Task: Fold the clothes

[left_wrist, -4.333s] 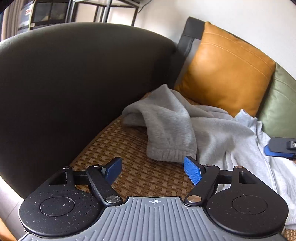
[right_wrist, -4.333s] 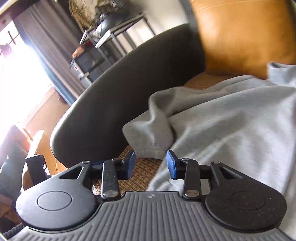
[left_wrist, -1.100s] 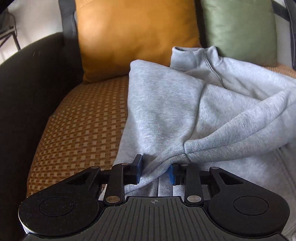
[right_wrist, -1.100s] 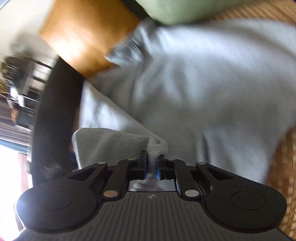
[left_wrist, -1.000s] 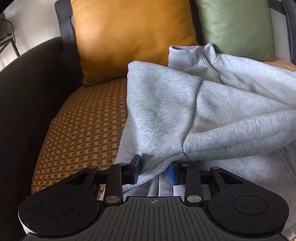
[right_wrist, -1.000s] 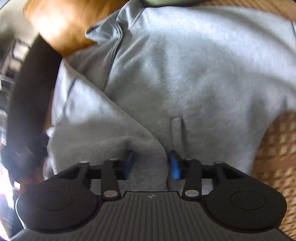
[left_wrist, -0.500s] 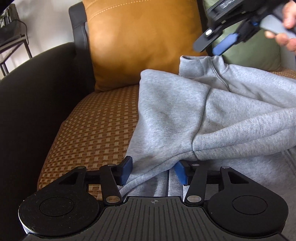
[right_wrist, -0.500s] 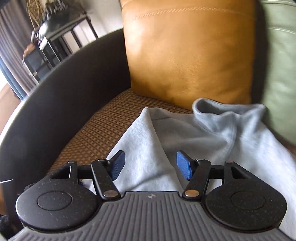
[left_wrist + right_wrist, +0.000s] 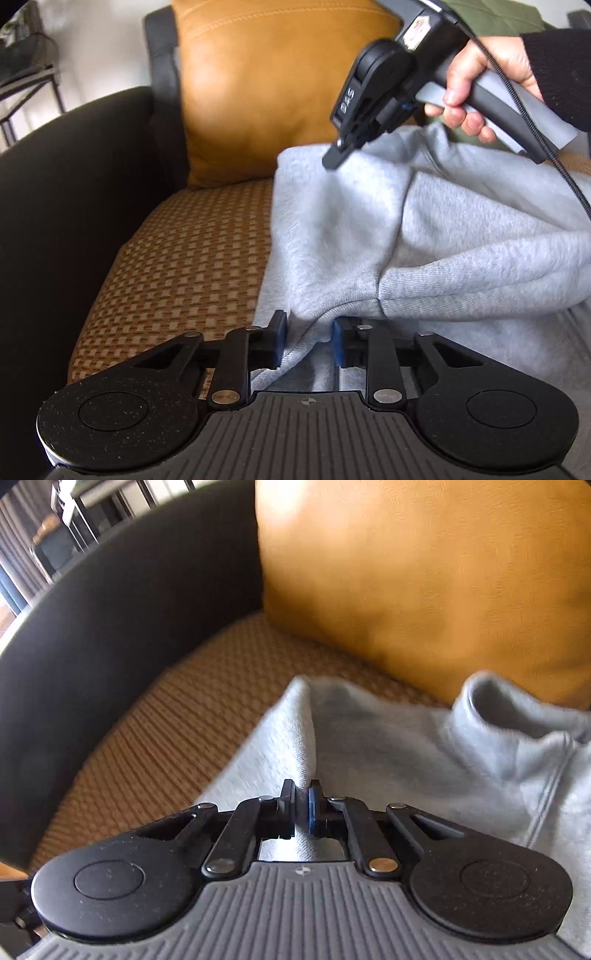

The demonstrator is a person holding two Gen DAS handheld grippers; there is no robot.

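Observation:
A grey zip-neck sweatshirt (image 9: 443, 240) lies spread on the woven sofa seat (image 9: 184, 266), one sleeve folded across its body. My left gripper (image 9: 307, 341) is low at its near left edge, jaws closing on a fold of fabric that fills the gap between the pads. My right gripper (image 9: 303, 805) is shut on a raised ridge of the sweatshirt (image 9: 406, 760) near the shoulder, left of the collar (image 9: 491, 701). In the left wrist view the right gripper (image 9: 334, 157) points down onto that far shoulder edge, held by a hand (image 9: 472, 74).
An orange leather cushion (image 9: 277, 85) leans against the sofa back, just behind the shoulder. A green cushion (image 9: 487, 14) stands to its right. The dark curved armrest (image 9: 66, 203) bounds the seat on the left. Bare woven seat lies between armrest and sweatshirt.
My right gripper came from the folded sleeve up to the shoulder and shut on the fabric there. My left jaws widened, then narrowed again on the fold at the near edge.

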